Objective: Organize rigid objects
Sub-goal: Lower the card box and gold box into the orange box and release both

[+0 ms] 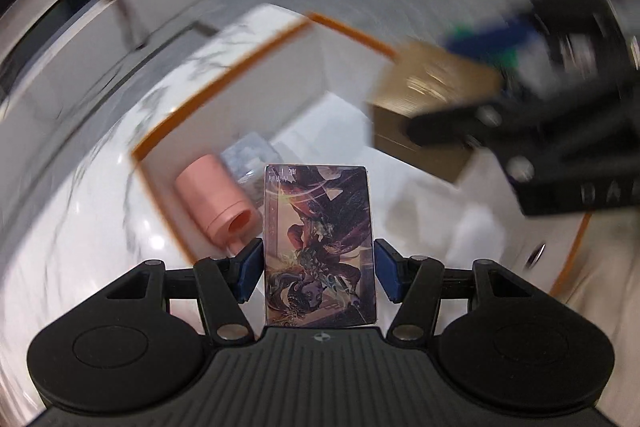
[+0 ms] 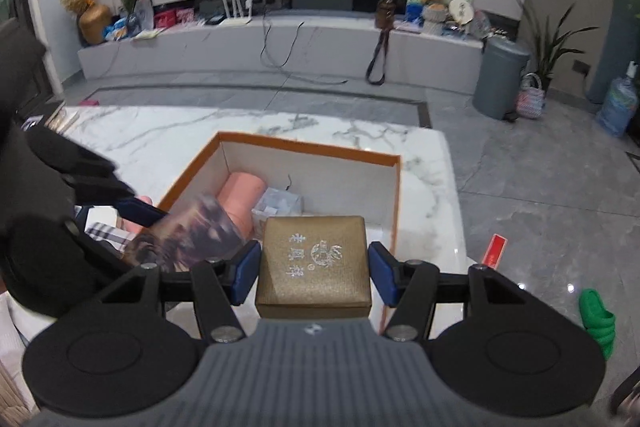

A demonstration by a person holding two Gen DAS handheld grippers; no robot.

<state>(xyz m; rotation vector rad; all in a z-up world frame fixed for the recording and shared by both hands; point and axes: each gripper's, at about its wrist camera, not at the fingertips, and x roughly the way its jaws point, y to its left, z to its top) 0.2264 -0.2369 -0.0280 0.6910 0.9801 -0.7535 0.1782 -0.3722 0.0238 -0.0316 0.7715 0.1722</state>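
My left gripper (image 1: 318,269) is shut on an illustrated card box (image 1: 319,247), held over the near edge of an orange-rimmed white box (image 1: 224,79). A pink cylinder (image 1: 218,199) and a clear plastic case (image 1: 248,155) lie inside that box. My right gripper (image 2: 314,269) is shut on a gold square box (image 2: 314,263) with silver print, held above the white box (image 2: 308,147) near its right side. The left gripper with its card box (image 2: 188,231) shows blurred at the left in the right wrist view. The pink cylinder (image 2: 240,195) and clear case (image 2: 280,205) show there too.
The white box stands on a marble table (image 2: 140,131). Beyond it are grey floor, a TV shelf (image 2: 280,43), a grey bin (image 2: 500,83) and a water bottle (image 2: 616,107). A red item (image 2: 494,251) and a green slipper (image 2: 596,319) lie on the floor at right.
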